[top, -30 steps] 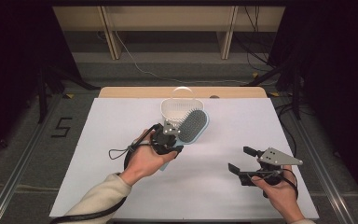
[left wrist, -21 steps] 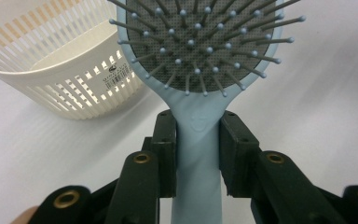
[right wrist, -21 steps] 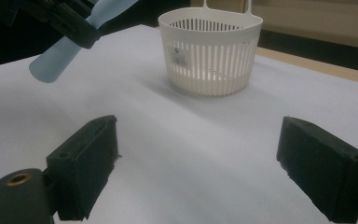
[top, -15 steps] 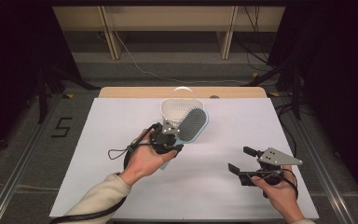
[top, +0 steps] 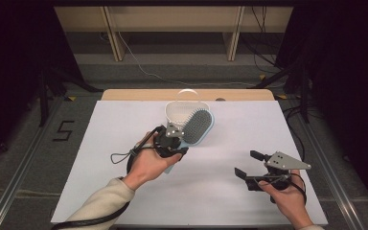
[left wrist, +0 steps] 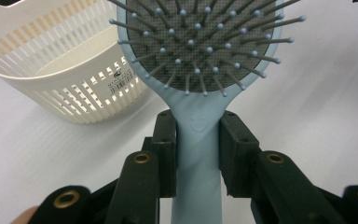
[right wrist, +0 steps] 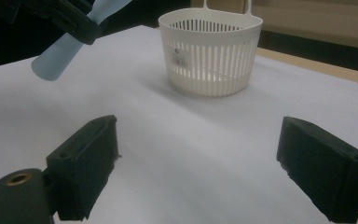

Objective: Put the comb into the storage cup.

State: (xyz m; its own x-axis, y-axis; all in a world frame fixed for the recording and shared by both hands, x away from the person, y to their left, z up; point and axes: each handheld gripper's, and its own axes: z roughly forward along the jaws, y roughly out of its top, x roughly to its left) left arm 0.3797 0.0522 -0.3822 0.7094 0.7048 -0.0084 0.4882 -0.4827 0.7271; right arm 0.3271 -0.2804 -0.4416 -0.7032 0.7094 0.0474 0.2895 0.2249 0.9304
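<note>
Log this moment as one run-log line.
left gripper: shut on hairbrush handle, lifted beside basket | right gripper: open, empty, above table

Pale blue hairbrush (left wrist: 200,135), grey bristle pad, handle clamped in my left claw (left wrist: 196,140), head raised beside white slatted basket (top: 184,111), upright on table (top: 124,124).

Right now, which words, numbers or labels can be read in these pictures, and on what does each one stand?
"5": a white number painted on the dark floor left of the table.
Small label on the cream slotted plastic basket: print too small and blurred to read.
Embossed mark on the light blue plastic hairbrush handle: unreadable.
</note>
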